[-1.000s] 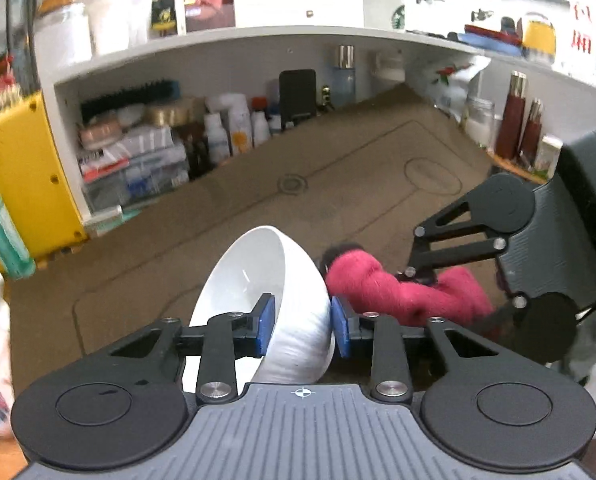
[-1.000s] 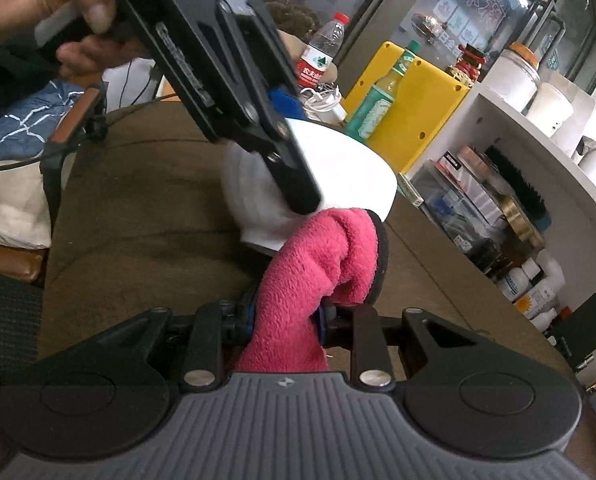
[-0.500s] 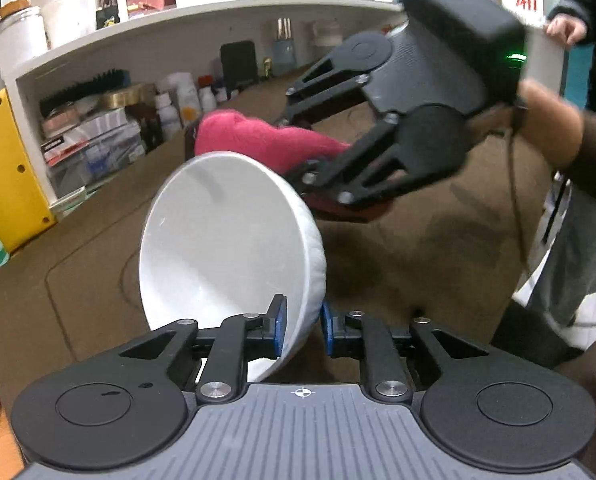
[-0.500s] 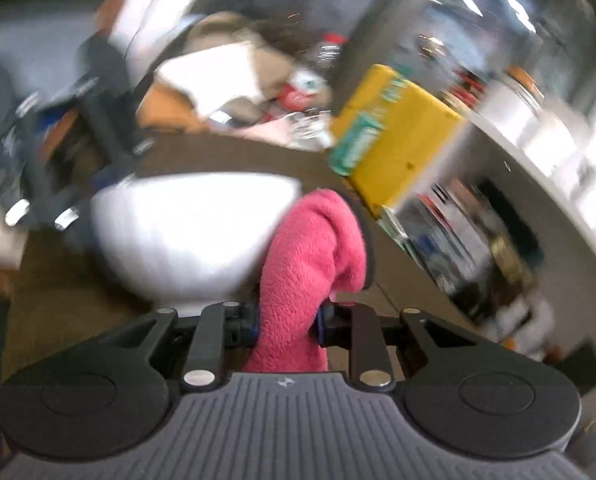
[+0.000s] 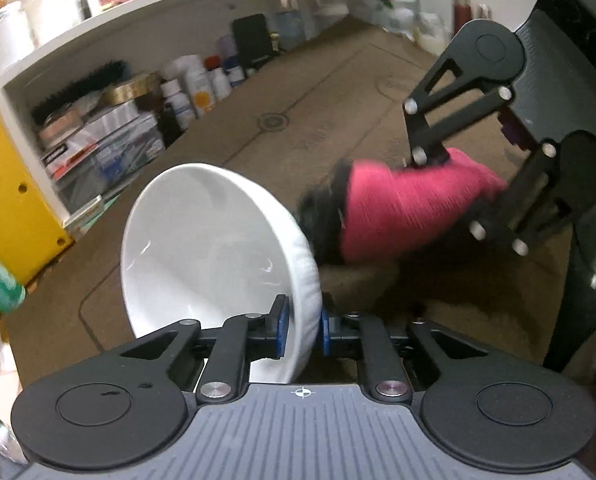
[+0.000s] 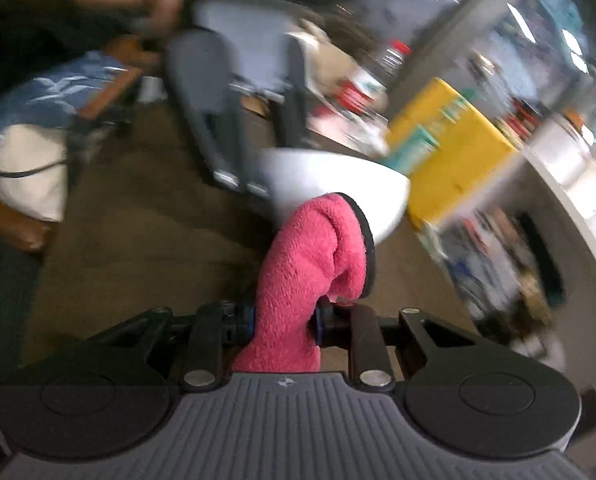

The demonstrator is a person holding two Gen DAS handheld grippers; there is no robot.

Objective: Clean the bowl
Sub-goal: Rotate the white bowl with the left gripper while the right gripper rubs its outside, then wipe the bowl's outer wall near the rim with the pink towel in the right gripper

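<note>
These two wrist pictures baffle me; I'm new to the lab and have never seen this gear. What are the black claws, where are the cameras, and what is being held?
No robot here: a person carries a hand-held two-finger gripper in each hand, and each has a camera looking forward along its fingers. In the left wrist view, the left gripper is shut on the rim of a tilted white bowl, with one pad inside the wall and one outside. In the right wrist view, the right gripper clamps a folded pink cloth, whose tip is at the bowl's outside. Below is a brown mat; behind it a cluttered shelf. The views are blurred.
</note>
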